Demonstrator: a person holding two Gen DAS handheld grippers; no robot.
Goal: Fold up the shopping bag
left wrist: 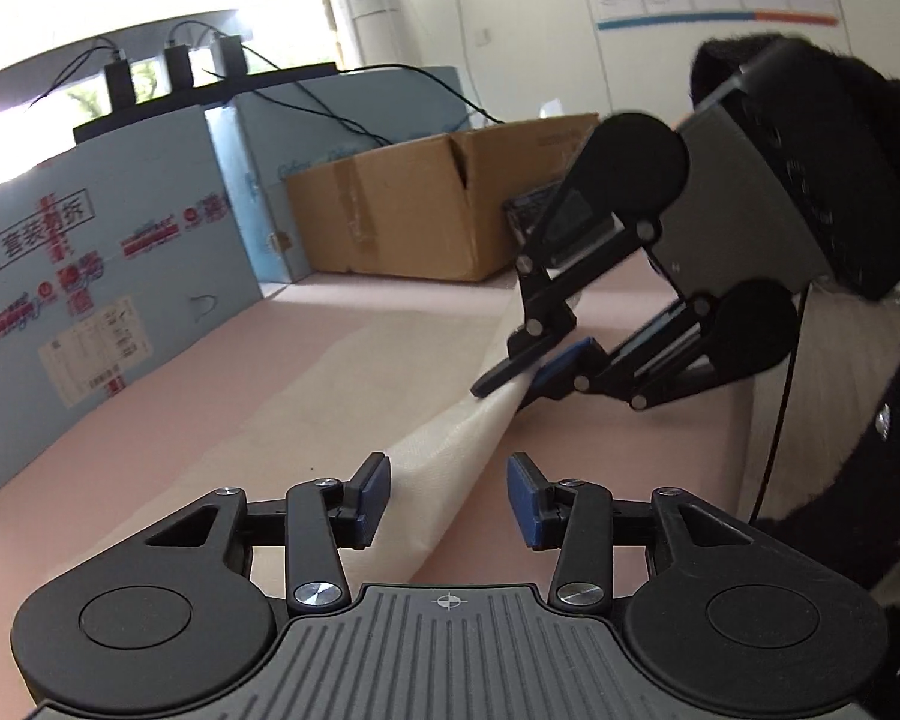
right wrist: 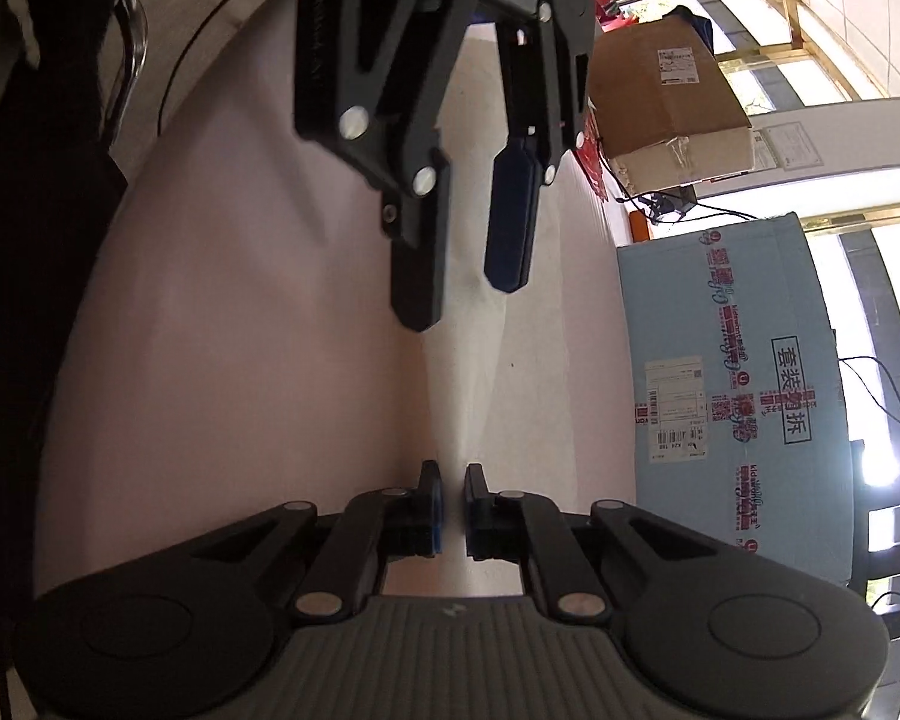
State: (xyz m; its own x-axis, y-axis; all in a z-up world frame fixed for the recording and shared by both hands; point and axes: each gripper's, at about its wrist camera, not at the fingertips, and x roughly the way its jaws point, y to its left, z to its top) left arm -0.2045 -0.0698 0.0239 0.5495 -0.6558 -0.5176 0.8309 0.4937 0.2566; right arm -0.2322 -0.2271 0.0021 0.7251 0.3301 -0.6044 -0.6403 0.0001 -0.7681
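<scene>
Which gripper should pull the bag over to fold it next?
Right, probably. The right gripper is shut on the bag's lifted edge, while the left gripper is open, only straddling it.

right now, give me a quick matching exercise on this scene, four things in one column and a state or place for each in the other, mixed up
Things:
1. left gripper
2. right gripper
3. shopping bag
4. brown cardboard box

States or places:
A. shut on an edge of fabric
B. stands at the far end of the table, top flaps open
C. open, fingers either side of the fabric ridge
D. cream fabric, partly lifted off the pink table

Pairs: 1-C, 2-A, 3-D, 4-B
</scene>
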